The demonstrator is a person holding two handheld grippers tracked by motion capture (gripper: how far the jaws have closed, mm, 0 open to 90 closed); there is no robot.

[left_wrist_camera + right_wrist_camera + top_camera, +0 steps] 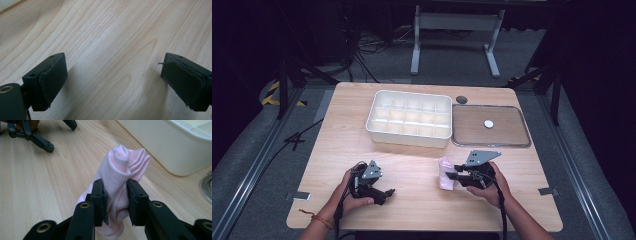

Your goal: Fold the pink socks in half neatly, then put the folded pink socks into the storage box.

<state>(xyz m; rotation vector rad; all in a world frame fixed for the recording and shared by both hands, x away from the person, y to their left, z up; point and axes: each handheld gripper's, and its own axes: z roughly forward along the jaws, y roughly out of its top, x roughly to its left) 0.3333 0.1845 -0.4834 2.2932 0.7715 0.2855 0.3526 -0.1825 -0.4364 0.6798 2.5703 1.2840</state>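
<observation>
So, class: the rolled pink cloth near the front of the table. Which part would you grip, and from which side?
Grip the pink cloth across the middle of its roll, coming in level from the person's right, as the right gripper does. The roll is narrow there and fits between the pads, while its layered end fans out. The open left gripper holds nothing.

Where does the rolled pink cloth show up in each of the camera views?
High view: the pink cloth lies low and right of centre, at the tip of the right gripper.
Left gripper view: not in it.
Right gripper view: the cloth sits centre, pinched between the two jaws.
Shared landmark: the white divided tray, beyond the cloth in the high view and upper right in the right gripper view.
</observation>
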